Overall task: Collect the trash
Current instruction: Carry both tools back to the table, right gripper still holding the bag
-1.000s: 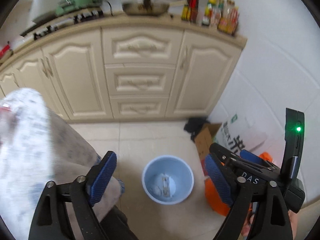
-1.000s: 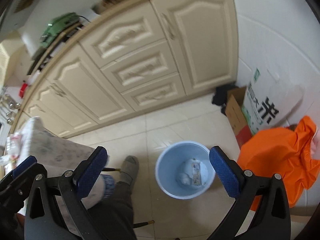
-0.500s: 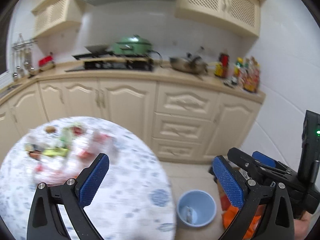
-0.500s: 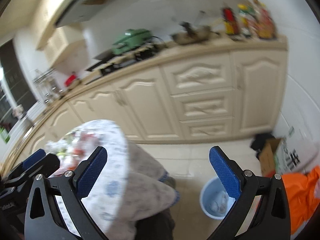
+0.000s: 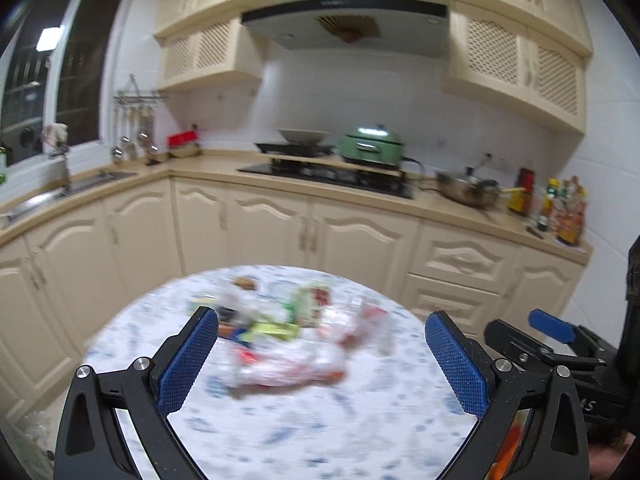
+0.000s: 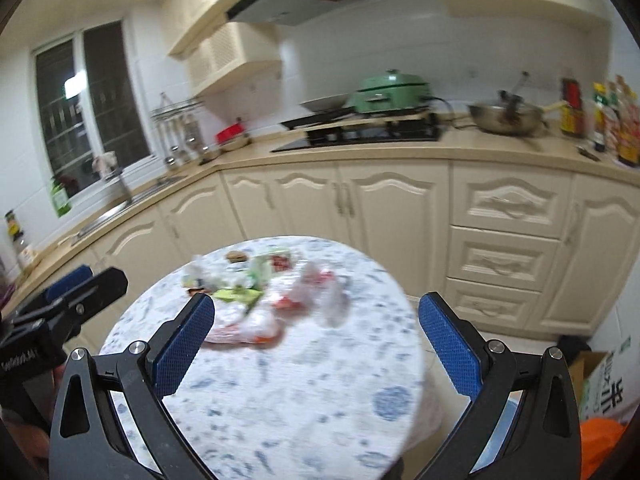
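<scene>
A blurred heap of trash (image 5: 288, 344) (image 6: 260, 300), clear plastic bags with red, green and yellow wrappers, lies on a round table (image 5: 320, 432) (image 6: 280, 400) with a white, blue-flecked cloth. My left gripper (image 5: 320, 356) hovers over the near side of the table, open and empty, the heap showing beyond its blue pads. My right gripper (image 6: 316, 344) is open and empty too, above the table's near right part. Each gripper shows at the edge of the other's view. Only a sliver of the blue bin (image 6: 514, 420) shows behind the right finger.
Cream kitchen cabinets (image 5: 280, 232) and a counter run behind the table, with a stove, a green pot (image 5: 372, 146), a wok (image 6: 506, 118) and bottles (image 6: 612, 116). A sink (image 5: 60, 192) lies at left. An orange bag (image 6: 604, 444) and a cardboard box (image 6: 600, 376) sit on the floor at right.
Both grippers have risen and swung left from over the blue floor bin to the round table. The bin has left the left view. The trash heap has come into view.
</scene>
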The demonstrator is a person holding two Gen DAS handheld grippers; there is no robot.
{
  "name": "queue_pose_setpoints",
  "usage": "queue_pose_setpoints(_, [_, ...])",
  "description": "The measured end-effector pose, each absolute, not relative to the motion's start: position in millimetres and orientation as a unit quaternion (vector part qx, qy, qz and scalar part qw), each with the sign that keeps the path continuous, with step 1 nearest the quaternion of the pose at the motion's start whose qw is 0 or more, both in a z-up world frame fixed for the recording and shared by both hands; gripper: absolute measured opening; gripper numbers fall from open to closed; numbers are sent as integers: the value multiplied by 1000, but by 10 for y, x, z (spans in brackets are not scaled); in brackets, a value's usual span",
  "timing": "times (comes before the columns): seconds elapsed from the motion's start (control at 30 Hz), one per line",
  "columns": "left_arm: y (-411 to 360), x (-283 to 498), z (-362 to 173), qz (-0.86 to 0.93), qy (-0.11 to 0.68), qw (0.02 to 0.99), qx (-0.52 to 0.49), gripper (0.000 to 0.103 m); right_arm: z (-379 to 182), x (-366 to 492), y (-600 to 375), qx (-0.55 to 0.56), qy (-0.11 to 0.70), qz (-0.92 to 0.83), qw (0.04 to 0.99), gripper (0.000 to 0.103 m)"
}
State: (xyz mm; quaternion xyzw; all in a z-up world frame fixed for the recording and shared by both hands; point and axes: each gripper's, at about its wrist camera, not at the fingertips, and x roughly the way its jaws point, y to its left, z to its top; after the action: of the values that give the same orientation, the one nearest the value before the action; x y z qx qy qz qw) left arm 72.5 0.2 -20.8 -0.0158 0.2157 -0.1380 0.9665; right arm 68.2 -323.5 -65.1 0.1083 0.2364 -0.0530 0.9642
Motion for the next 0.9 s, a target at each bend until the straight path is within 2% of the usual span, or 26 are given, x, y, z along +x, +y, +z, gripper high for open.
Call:
queue_pose_setpoints(0.37, [260,509,-102,-58,197,979,-19,102,-574,991,-2531,60,224,11,973,103])
queue_pose_setpoints(0.5, [332,466,-162,-41,194,980,-31,102,-647,1135,-2263,18,242,33,970,103])
queue_pose_setpoints(0.9, [454,978,-637,-9,256,965,-50,102,-1406,1813,-1994,-56,345,50,935,103])
